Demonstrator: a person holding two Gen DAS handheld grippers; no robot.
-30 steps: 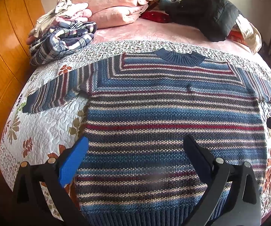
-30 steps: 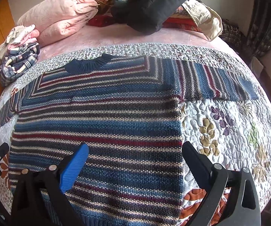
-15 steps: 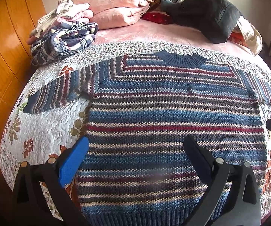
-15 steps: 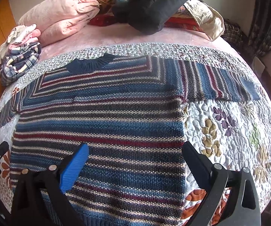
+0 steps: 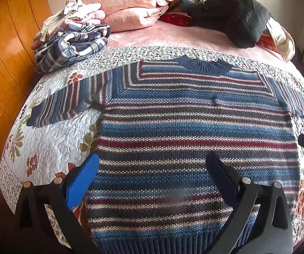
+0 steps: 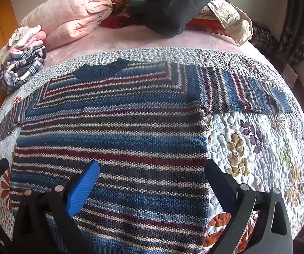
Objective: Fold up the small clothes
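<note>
— Striped knitted sweater (image 5: 194, 131) in blue, red, cream and grey: where are we seeing it lying?

— We are seeing it lying flat on the white floral quilted bedspread (image 5: 52, 148), spread face up, navy ribbed collar (image 5: 202, 65) pointing toward the head of the bed. Both sleeves are stretching out sideways; the right sleeve (image 6: 247, 91) is lying straight across the quilt, well apart from our tools.

— And how are we holding the grippers?

— We are holding the left gripper (image 5: 152, 177) with its jaws spread wide, gripping nothing, hovering over the lower part of the sweater near its left edge. The right gripper (image 6: 152, 180) is likewise gaping and empty, hanging over the lower part near the sweater's right side edge. We cannot tell whether either one is touching the knit.

— What else are we noticing on the bed?

— A folded navy-and-white plaid garment (image 5: 71, 46) is sitting at the far left beside the wooden panelling (image 5: 3, 53), with a folded pink blanket (image 5: 128, 6) behind it. A black padded jacket (image 6: 173, 6) is lying at the head of the bed, on the pink sheet (image 6: 120, 40).
</note>
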